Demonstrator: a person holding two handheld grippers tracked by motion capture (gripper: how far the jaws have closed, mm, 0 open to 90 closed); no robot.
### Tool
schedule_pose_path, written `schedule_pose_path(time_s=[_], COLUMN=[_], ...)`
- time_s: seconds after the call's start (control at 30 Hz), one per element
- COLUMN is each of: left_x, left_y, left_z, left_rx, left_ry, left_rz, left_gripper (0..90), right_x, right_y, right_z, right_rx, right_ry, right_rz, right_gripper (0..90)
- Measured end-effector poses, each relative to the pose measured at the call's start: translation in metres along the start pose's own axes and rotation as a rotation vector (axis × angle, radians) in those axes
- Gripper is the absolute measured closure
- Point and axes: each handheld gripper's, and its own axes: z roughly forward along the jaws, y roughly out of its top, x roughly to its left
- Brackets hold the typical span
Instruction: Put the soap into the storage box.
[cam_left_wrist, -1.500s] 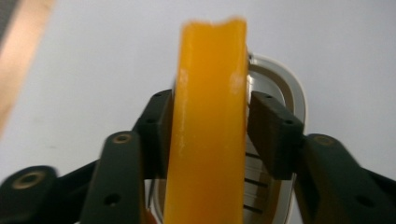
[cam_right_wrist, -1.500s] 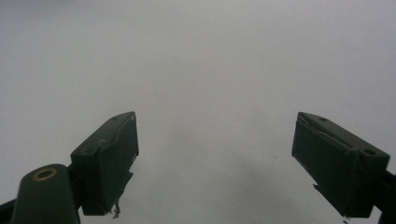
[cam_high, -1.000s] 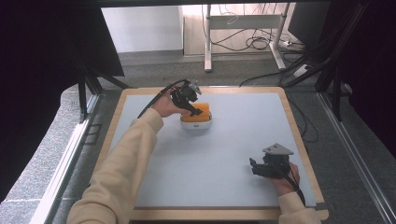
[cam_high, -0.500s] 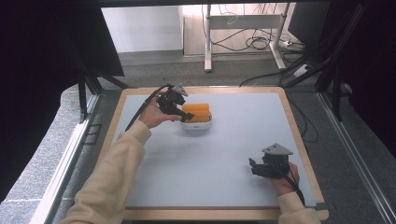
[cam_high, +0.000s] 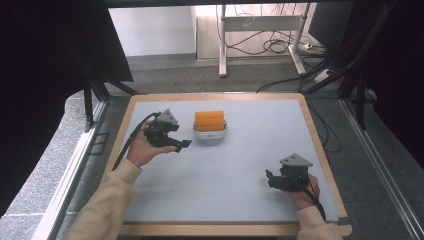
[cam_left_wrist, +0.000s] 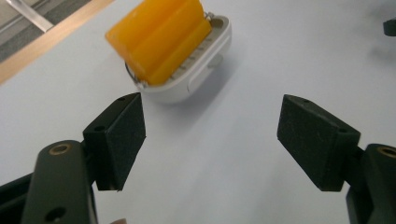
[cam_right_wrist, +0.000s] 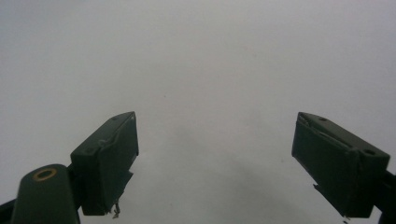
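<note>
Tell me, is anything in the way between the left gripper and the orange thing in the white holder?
No. The left gripper sits beside the orange thing in its white holder, fingers open, with bare table between them.

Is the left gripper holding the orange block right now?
No, the left gripper is open with bare table between its pads, and the orange block sits in its white holder beyond them.

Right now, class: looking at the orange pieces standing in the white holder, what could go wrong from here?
1. The orange pieces stand tall above the shallow white holder, so a knock could tip them out.
2. The left gripper, jaws just opened and empty, is close beside the holder; a careless swing may hit it.
</note>
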Motion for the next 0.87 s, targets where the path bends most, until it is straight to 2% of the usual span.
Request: schedule_pose_path(time_s=[0.2, 0.37, 0.67, 0.77, 0.87], left_x=[-0.014, -0.017, -0.012, -0.012, -0.013], left_y=[-0.036, -0.053, -0.061, -0.061, -0.061], left_z=[-0.016, -0.022, -0.023, -0.023, -0.023], left_rx=[-0.016, -0.021, -0.012, -0.021, -0.022], left_ry=[0.005, 0.028, 0.036, 0.016, 0.019], left_rz=[-0.04, -0.054, -0.066, -0.067, -0.067], left_gripper=[23.6, 23.7, 23.5, 23.2, 23.2], right_x=[0.001, 0.001, 0.001, 0.001, 0.001], right_y=[0.0, 0.0, 0.0, 0.0, 0.0], right_z=[0.0, 0.0, 0.001, 0.001, 0.001], right_rx=[-0.002, 0.001, 0.004, 0.003, -0.001], right_ry=[-0.004, -0.008, -0.01, -0.01, -0.009], right_rz=[-0.001, 0.0, -0.002, -0.005, -0.007], right_gripper=[15.1, 15.1, 15.1, 15.0, 15.1])
